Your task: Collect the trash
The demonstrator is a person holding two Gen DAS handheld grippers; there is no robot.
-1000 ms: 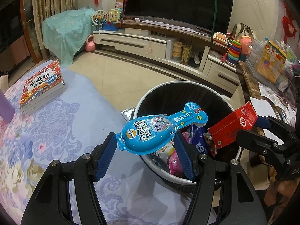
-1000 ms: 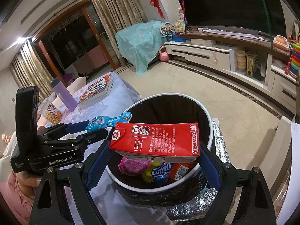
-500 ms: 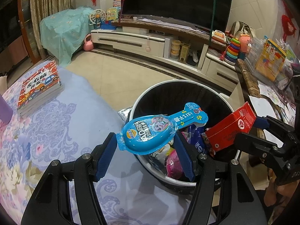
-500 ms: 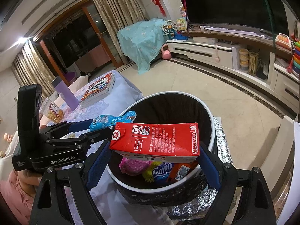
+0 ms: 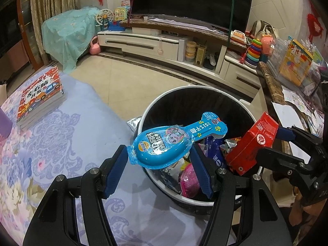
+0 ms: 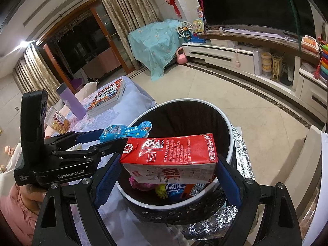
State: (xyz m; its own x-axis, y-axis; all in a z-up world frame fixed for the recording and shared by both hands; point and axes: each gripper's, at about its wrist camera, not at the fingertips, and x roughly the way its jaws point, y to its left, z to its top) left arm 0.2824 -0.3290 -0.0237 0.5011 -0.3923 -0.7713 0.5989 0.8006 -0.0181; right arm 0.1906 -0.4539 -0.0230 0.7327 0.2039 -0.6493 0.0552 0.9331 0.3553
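So, pretty clearly at the drop step. Left gripper pinching a blue packet by its fat end, tail sticking forward and right over the bin. Right gripper clamped on a red carton by its two ends, lying flat between the pads, right above the near rim. From the left view, carton held out to the right of the packet, near it, can't tell if touching.

Next move, probably: just letting go. Carton looks well placed, mostly over the opening, though its near edge hangs about level with the rim, so nudging forward a touch before spreading wouldn't hurt. Packet a bit riskier: fat end looks to sit over the near rim, closer to the table side, so could tip back onto the cloth unless pushed further in first.

Inside the bin: black liner, already partly full. Below and ahead of the right gripper, a pink thing, a yellow bit, a blue-and-white wrapper, something orange. Rest too jumbled to call.

Off to the left, behind the left gripper: books, a purple cup, a snack bag. Not trash by the look, maybe the bag.
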